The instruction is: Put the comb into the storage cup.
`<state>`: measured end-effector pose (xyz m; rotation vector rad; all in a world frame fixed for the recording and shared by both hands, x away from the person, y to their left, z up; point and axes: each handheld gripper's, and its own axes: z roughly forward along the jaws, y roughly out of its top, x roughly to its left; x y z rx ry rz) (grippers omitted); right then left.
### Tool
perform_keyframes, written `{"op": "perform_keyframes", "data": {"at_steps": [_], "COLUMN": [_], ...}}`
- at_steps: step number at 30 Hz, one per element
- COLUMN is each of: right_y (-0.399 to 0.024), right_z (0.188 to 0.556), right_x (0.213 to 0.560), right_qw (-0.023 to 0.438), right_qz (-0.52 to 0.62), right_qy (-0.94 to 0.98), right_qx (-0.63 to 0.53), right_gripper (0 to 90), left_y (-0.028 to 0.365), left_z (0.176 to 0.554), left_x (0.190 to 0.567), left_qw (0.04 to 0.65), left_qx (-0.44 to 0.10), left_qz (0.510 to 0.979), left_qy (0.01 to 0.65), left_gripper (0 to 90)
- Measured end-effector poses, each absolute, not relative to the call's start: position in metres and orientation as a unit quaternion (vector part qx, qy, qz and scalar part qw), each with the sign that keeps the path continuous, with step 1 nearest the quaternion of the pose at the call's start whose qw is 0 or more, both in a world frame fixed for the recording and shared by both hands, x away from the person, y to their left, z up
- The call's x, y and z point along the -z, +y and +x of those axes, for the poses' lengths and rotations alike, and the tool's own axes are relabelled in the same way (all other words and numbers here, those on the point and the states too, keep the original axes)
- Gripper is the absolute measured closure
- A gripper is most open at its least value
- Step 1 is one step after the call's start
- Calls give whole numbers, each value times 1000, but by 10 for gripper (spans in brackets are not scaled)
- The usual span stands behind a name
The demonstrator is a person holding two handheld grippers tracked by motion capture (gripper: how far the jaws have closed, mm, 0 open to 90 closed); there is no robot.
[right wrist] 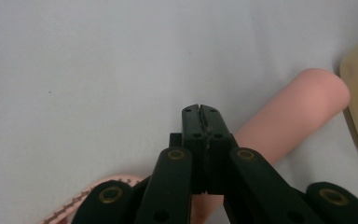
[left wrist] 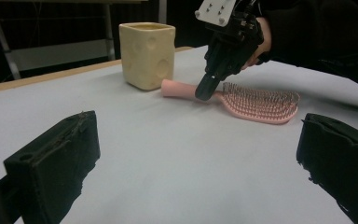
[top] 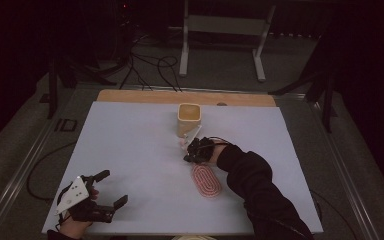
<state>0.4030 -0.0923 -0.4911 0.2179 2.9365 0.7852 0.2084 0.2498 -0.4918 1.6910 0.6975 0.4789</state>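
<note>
Right gripper [left wrist: 205, 91], fingers pressed together empty above the pink hairbrush [left wrist: 256, 100] handle, must open first; left gripper [top: 111, 189] waits wide open, empty, near the table's front-left corner

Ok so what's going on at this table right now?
A person works with a gripper in each hand. The right gripper is down on the handle of a pink hairbrush lying bristles-up beside a cream cup, its jaws pressed together. Whether it actually grips the handle is unclear. The left gripper sits open near the table's front edge, holding nothing.
</note>
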Motion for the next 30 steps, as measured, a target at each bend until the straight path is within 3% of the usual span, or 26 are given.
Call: {"op": "perform_keyframes", "data": {"at_steps": [15,30], "right_y": [-119,-173], "right_z": [412,418], "right_x": [490,489], "right_qw": [67,80], "right_qz": [111,170], "right_qy": [964,956], "right_qx": [-232,-224], "right_gripper": [900,900], "left_y": [249,247], "left_z": [208,209], "left_x": [492,492], "left_qw": [586,587], "left_qx": [-204,-203], "left_qz": [725,726], "left_qy": [298,297], "left_gripper": [1,1]}}
